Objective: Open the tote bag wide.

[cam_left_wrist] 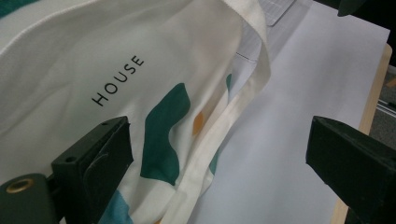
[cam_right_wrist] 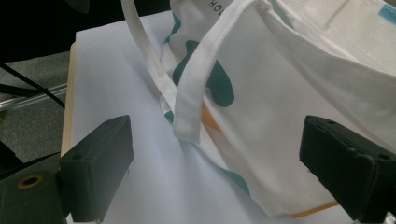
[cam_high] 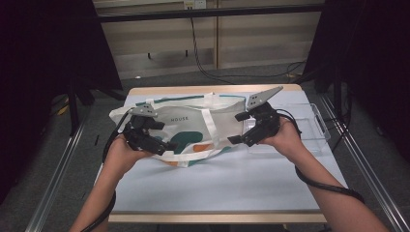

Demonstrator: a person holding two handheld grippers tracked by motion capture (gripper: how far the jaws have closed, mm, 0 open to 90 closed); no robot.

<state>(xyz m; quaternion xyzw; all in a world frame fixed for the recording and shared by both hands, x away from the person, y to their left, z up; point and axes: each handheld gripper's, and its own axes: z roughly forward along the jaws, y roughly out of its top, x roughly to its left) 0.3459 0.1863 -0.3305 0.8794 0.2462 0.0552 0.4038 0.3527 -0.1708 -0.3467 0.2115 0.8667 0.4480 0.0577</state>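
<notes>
Flanking the tote bag [cam_high: 188,130], I hold my left claw [cam_high: 162,137] and right claw [cam_high: 238,129] wide open, ready to pinch its cloth.

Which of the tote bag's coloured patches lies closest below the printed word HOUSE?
The large dark green patch on the tote bag, just below the word. The small orange patch sits further right by the strap, and the light blue patch lies lower.

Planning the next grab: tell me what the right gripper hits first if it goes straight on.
Probably the white strap of the tote bag: it hangs between the right gripper's open jaws, nearest ahead, though depth is unclear.
</notes>
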